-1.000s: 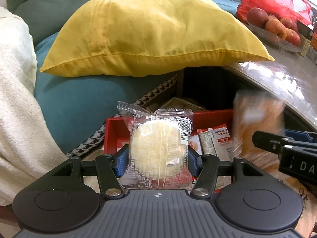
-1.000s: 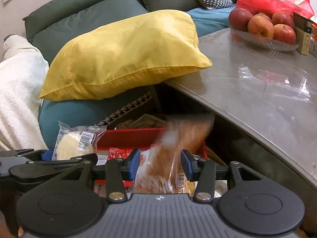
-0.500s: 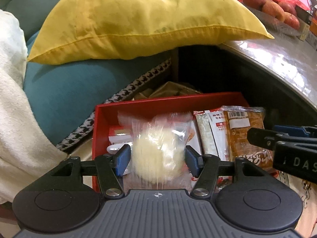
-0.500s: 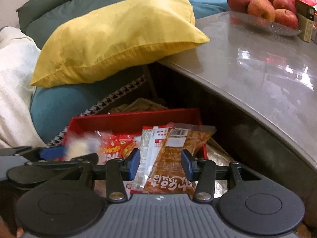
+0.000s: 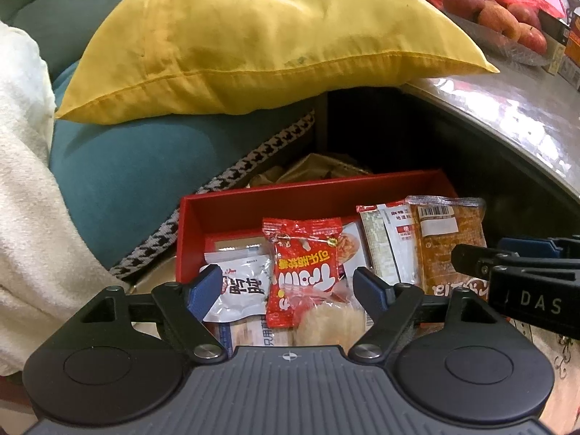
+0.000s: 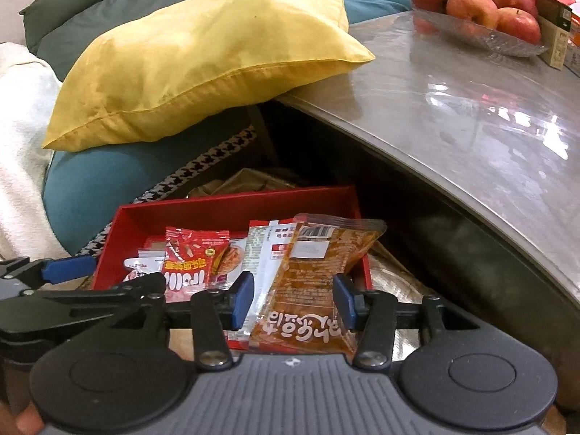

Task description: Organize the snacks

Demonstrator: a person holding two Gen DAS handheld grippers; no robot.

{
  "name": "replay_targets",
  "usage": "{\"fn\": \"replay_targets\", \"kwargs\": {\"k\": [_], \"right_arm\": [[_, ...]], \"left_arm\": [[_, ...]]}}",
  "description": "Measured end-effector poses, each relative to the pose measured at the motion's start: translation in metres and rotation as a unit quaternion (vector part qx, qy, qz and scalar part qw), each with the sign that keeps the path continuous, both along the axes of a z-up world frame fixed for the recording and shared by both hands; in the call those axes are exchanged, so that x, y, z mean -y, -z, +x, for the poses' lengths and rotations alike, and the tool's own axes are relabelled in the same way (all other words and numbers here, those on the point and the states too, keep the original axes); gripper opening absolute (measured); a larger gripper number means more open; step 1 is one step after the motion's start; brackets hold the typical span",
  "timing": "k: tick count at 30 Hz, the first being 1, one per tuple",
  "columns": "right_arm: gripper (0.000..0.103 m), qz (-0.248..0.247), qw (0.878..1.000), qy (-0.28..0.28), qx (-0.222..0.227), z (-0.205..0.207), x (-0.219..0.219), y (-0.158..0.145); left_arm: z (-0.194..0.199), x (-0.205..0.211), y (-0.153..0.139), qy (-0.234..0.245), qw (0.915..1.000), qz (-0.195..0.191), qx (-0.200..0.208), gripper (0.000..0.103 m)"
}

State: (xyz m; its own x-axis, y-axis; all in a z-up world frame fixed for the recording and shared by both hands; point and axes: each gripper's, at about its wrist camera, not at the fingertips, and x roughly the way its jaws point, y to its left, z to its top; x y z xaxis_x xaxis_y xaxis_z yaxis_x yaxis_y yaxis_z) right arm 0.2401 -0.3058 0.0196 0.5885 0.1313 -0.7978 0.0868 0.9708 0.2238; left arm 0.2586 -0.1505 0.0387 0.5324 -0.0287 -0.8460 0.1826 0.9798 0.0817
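Observation:
A red box (image 5: 311,195) (image 6: 232,204) on the floor holds several snack packets. My left gripper (image 5: 288,288) is open above its near side. The pale round cake packet (image 5: 331,322) lies loose in the box below the jaws, beside a red packet (image 5: 306,264) and a white packet (image 5: 246,288). My right gripper (image 6: 293,299) is open over the box's right end. The orange-brown packet (image 6: 311,282) (image 5: 449,243) lies between its jaws, leaning on the box's right wall; the pads stand clear of it.
A yellow pillow (image 5: 253,36) rests on a teal cushion (image 5: 145,166) behind the box. A grey table (image 6: 471,108) overhangs on the right, with a glass bowl of apples (image 6: 482,14). A white blanket (image 5: 25,181) lies at the left.
Both grippers lowered to the box and opened. The cake packet dropped from the left gripper into the box; the orange-brown packet left the right gripper and rests at the box's right end.

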Motion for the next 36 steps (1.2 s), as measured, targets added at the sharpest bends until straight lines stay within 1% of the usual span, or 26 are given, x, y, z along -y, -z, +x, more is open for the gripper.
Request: {"fn": "replay_targets", "kwargs": {"k": [1,3,6,9,11,13,15,18,24,27,36], "right_arm": [[0.048,-0.001,1.0,0.001,-0.001,0.0,0.0,0.0],[0.056,-0.006,1.0,0.004,-0.002,0.0,0.001,0.0],[0.062,-0.009,1.0,0.006,-0.003,-0.002,0.0,-0.001],[0.065,-0.014,1.0,0.004,-0.003,-0.004,-0.001,-0.002],[0.066,-0.015,1.0,0.005,-0.003,-0.006,-0.001,-0.002],[0.07,-0.015,1.0,0.007,-0.004,-0.008,0.0,-0.003],[0.07,-0.016,1.0,0.01,-0.004,-0.011,0.001,-0.004],[0.07,-0.016,1.0,0.013,-0.005,-0.015,0.001,-0.004],[0.071,-0.018,1.0,0.011,-0.008,-0.024,-0.002,-0.006],[0.071,-0.019,1.0,0.013,-0.007,-0.03,-0.002,-0.008],[0.073,-0.019,0.999,0.021,-0.017,-0.053,0.0,-0.005]], "left_arm": [[0.0,0.0,0.0,0.001,1.0,0.001,0.0,0.086],[-0.002,0.001,0.002,0.003,1.0,0.004,0.0,0.086],[-0.003,0.002,0.003,0.004,1.0,0.008,-0.003,0.087],[-0.004,0.001,0.003,0.005,0.9999,0.01,-0.003,0.089],[-0.005,-0.001,0.003,0.003,0.9999,0.009,-0.005,0.092],[-0.006,-0.002,0.003,0.003,0.9999,0.007,-0.008,0.093],[-0.009,-0.003,0.002,0.004,0.9999,0.009,-0.007,0.093],[-0.013,-0.003,0.002,0.004,0.9999,0.012,-0.005,0.096],[-0.022,-0.004,0.001,0.009,0.9999,0.009,-0.006,0.097],[-0.025,-0.006,-0.001,0.011,0.9999,0.007,-0.006,0.099],[-0.035,-0.01,-0.001,0.013,0.9998,0.0,-0.012,0.1]]}}
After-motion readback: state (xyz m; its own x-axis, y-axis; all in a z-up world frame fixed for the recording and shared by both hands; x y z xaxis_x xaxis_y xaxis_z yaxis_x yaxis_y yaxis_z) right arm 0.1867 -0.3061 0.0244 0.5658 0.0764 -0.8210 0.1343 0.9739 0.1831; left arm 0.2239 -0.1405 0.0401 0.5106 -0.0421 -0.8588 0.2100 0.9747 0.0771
